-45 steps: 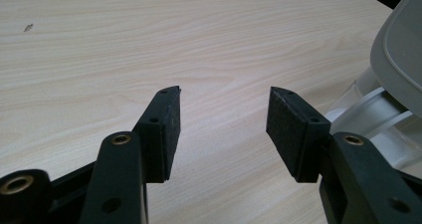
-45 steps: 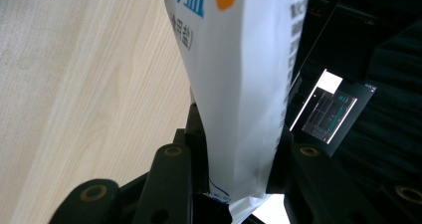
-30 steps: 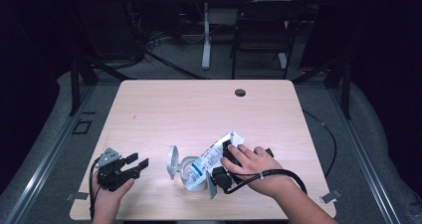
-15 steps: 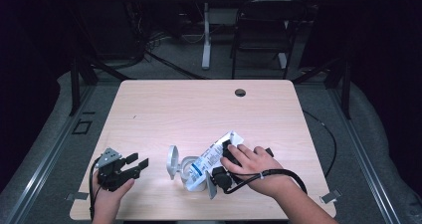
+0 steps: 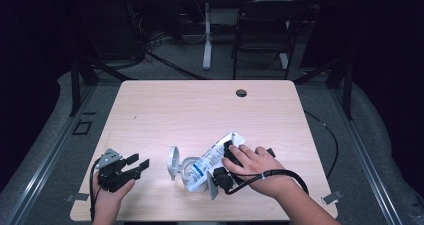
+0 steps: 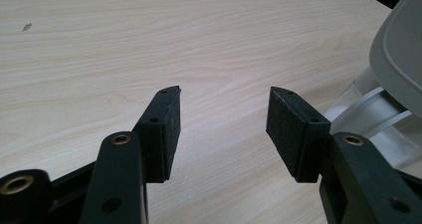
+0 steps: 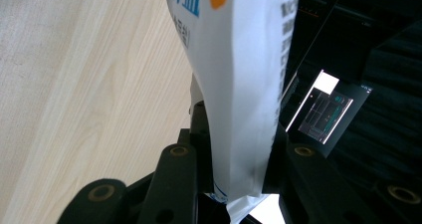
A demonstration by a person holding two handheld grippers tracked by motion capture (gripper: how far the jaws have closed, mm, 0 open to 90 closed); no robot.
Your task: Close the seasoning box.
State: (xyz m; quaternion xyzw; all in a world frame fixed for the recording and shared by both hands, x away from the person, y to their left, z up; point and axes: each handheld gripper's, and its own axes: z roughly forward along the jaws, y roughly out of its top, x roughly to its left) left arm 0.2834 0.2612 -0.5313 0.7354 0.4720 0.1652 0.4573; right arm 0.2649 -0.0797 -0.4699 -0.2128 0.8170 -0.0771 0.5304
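Observation:
A white pouch (image 5: 212, 157) with blue print lies tilted near the table's front edge, its lower end at the mouth of a clear tub (image 5: 196, 181) whose round white lid (image 5: 173, 162) stands open. My right gripper (image 5: 224, 161), under the person's hand, is shut on the pouch. The right gripper view shows both jaws pressed on the pouch (image 7: 239, 84) at my right gripper (image 7: 239, 139). My left gripper (image 5: 140, 161) rests at the front left, open with nothing between its jaws. In the left gripper view my left gripper (image 6: 224, 97) points at bare wood, with the tub (image 6: 370, 112) at the right edge.
The light wooden table (image 5: 200, 110) has a dark cable hole (image 5: 241, 92) near its far edge. A black cable (image 5: 280, 175) loops from the right gripper. A chair (image 5: 260, 35) and a desk leg stand beyond the table. A lit screen (image 7: 326, 107) shows behind the pouch.

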